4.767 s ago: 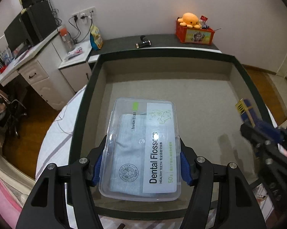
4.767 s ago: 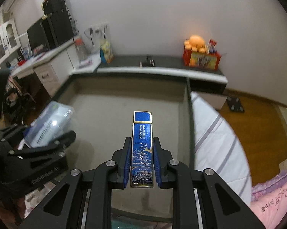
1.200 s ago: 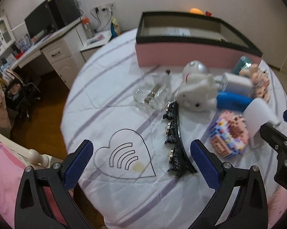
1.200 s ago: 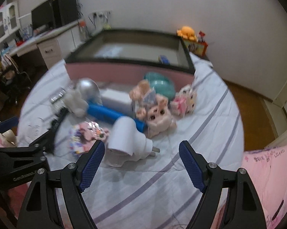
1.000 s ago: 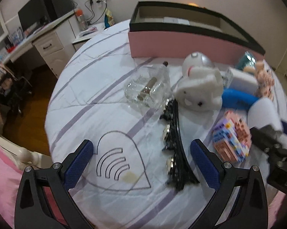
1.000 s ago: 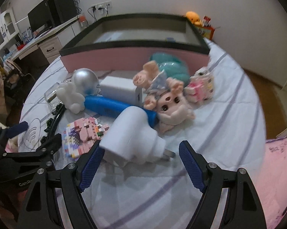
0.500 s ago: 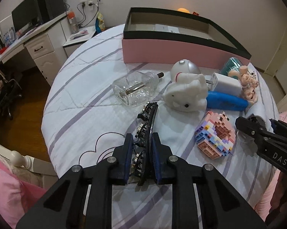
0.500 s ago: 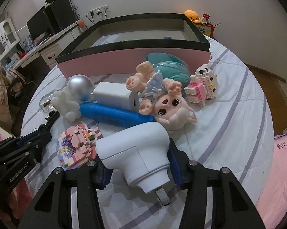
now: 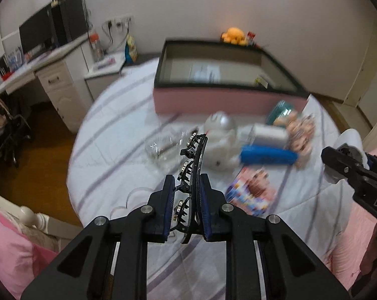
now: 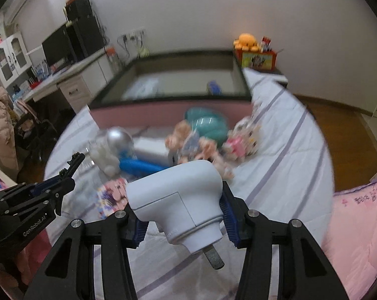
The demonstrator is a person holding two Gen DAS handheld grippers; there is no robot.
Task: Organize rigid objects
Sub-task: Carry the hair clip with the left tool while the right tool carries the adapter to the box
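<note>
My left gripper (image 9: 186,188) is shut on a black toothed hair clip (image 9: 192,165) and holds it lifted above the table. My right gripper (image 10: 182,208) is shut on a white plug adapter (image 10: 178,200), also lifted, its metal prong pointing down. The pink box with a black rim (image 9: 213,95) stands at the far side of the round table; a clear dental-floss case (image 9: 204,71) and a small blue box (image 10: 214,87) lie inside it. The right gripper shows at the right edge of the left wrist view (image 9: 348,165).
On the striped tablecloth (image 9: 118,135) lie a glass bottle (image 9: 163,147), a white plush with a silver ball (image 9: 221,135), a blue tube (image 9: 266,156), a white charger (image 9: 271,133), a pink block toy (image 9: 251,191), a piglet doll (image 10: 193,142) and a teal bowl (image 10: 206,122). A desk (image 9: 50,75) stands left.
Both grippers closed on their objects half a second ago and have since lifted them off the table. The views are blurred with motion toward the pink box.
</note>
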